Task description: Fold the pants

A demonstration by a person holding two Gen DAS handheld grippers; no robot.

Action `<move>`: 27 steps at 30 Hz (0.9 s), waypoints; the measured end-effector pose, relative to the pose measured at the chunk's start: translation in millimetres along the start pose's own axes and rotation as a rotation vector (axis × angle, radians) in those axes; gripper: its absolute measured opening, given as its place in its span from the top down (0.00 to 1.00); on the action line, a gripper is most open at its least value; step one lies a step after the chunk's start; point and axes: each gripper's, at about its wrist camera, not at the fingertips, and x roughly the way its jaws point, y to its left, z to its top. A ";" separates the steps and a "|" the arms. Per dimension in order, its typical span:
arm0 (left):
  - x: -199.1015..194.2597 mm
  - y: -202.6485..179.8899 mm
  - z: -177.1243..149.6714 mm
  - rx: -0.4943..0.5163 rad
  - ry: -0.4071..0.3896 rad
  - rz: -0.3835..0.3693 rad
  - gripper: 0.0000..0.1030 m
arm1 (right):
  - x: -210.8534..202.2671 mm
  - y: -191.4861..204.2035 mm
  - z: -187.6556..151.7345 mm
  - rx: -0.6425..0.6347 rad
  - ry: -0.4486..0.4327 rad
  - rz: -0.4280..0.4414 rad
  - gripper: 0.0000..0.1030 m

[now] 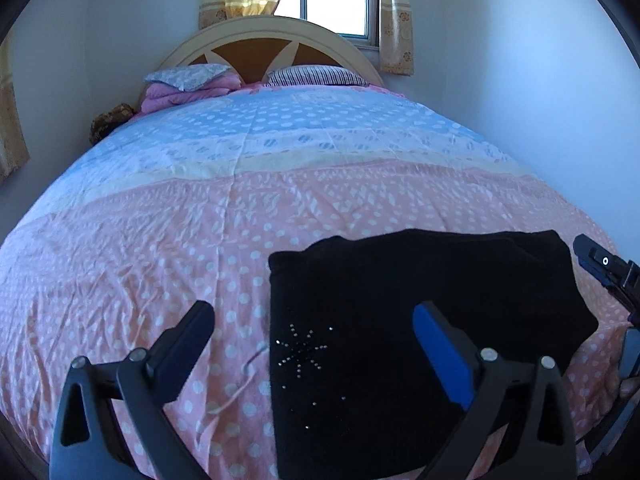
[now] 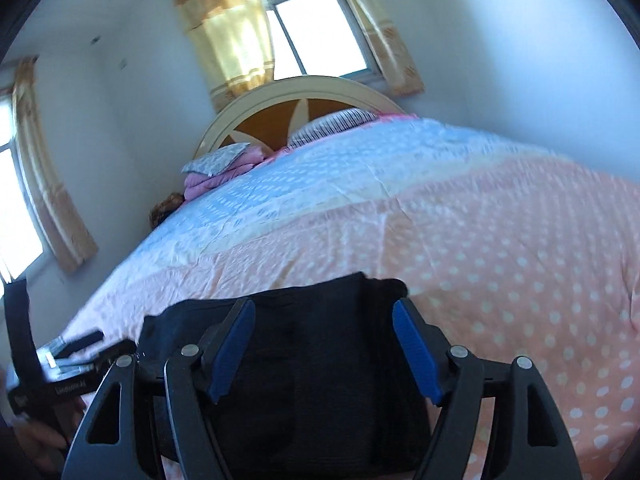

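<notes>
Both tools hang spread and empty, the left gripper (image 1: 316,336) and right gripper (image 2: 324,344) above the folded black pants (image 1: 420,320) lying on the dotted pink bedspread (image 1: 140,240).

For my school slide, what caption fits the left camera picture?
Open left gripper above folded black pants on a polka-dot bedspread.

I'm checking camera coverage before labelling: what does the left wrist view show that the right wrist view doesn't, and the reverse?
Left wrist only: a starburst of small shiny studs on the folded black pants, and the open left gripper empty.

Right wrist only: a second curtained window on the side wall, and the open right gripper over the pants.

Both: the pants on the pink-and-blue polka-dot bedspread, the arched wooden headboard, the striped pillow.
</notes>
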 end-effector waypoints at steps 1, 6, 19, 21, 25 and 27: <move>1.3 2.1 -1.8 -0.014 0.012 -0.017 0.01 | -0.4 -11.2 2.5 0.054 0.015 0.015 0.29; 15.6 13.0 -11.3 -0.079 0.064 -0.071 0.01 | 1.4 -59.0 0.6 0.247 0.069 0.066 0.29; 40.1 14.3 -21.7 -0.138 0.159 -0.079 0.01 | 28.2 -38.5 -17.3 0.182 0.233 0.062 0.29; 40.1 12.9 -21.4 -0.131 0.157 -0.077 0.01 | 28.8 -35.1 -19.4 0.158 0.243 0.041 0.29; 40.2 13.1 -22.0 -0.121 0.148 -0.076 0.00 | 28.2 -30.8 -20.6 0.135 0.234 -0.027 0.29; 40.5 12.8 -22.2 -0.122 0.140 -0.074 0.00 | 24.7 -26.6 -21.2 0.100 0.218 -0.083 0.29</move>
